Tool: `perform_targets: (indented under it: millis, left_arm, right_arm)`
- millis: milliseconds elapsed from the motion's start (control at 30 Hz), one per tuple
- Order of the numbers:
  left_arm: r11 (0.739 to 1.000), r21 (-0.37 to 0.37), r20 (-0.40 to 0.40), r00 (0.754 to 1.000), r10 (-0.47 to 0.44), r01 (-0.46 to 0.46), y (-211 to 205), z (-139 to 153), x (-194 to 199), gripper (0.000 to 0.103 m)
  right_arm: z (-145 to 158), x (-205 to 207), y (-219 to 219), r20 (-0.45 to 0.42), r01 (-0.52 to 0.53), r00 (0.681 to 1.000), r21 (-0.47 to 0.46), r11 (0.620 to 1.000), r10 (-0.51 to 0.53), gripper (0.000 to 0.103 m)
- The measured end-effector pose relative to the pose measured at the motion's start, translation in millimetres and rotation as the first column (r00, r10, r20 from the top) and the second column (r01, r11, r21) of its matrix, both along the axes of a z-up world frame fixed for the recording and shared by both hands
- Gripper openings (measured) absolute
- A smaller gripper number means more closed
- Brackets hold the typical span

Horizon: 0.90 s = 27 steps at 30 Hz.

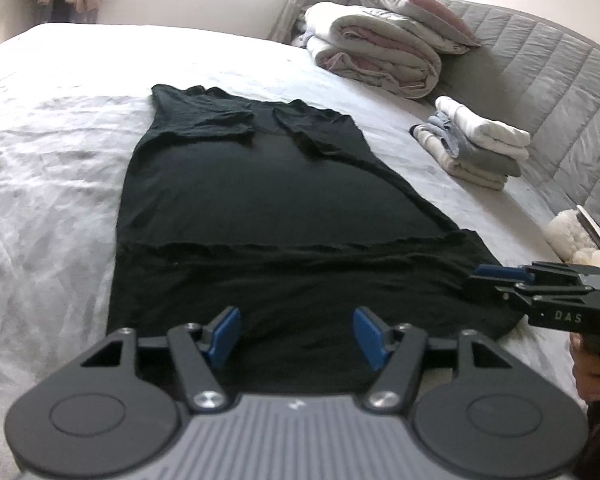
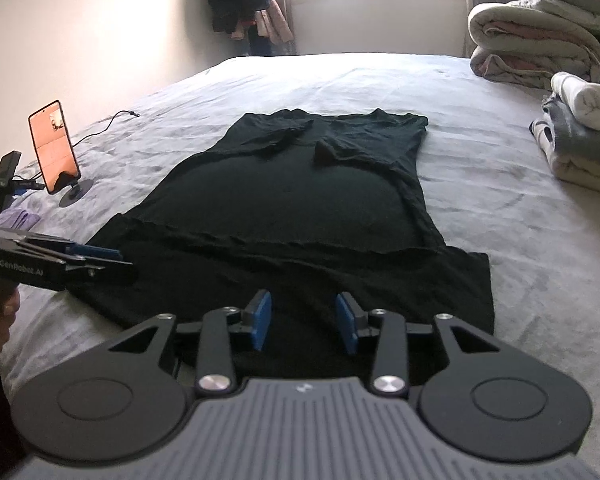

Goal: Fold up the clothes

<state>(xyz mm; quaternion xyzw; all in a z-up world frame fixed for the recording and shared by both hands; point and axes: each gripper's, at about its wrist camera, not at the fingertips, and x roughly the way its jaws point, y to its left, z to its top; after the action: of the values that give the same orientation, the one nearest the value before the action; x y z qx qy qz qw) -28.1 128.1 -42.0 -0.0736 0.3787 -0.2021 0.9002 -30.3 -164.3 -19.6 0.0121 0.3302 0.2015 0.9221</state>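
White bedsheet [image 1: 52, 128] carries one black shirt [image 1: 260, 200] spread flat with both sleeves folded in, and my left gripper [image 1: 296, 336] and right gripper [image 2: 305, 322] hover over its hem, jaws apart, holding nothing.

A phone [image 2: 54, 147] on a stand is standing upright near the left edge of the bed [image 2: 500, 240], a cable [image 2: 104, 124] is trailing behind it, and a rolled duvet [image 1: 376, 54] is lying under a pillow [image 1: 412, 8] by the headboard [image 1: 540, 80].
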Motion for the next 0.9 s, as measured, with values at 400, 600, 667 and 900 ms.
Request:
perform_targets:
  millis: [400, 600, 667, 900]
  left_arm:
    - [0.991, -0.033, -0.054, 0.990, 0.128, -0.129, 83, 6, -6, 0.069]
    - [0.972, -0.152, -0.174, 0.973, 0.149, -0.176, 117, 0, -8, 0.069]
    - [0.970, -0.182, -0.219, 0.969, 0.117, -0.159, 120, -1, -8, 0.067]
    - [0.950, -0.291, -0.320, 0.947, 0.018, -0.116, 126, -10, -8, 0.065]
  right_arm:
    - [4, -10, -61, -0.067, 0.097, 0.993, 0.047, 0.994, -0.094, 0.047]
    - [-3, -17, -100, -0.179, 0.168, 0.973, 0.140, 0.976, -0.142, 0.047]
    - [-5, -19, -109, -0.218, 0.189, 0.964, 0.168, 0.968, -0.150, 0.047]
    - [-16, -16, -127, -0.369, 0.229, 0.923, 0.298, 0.927, -0.109, 0.047]
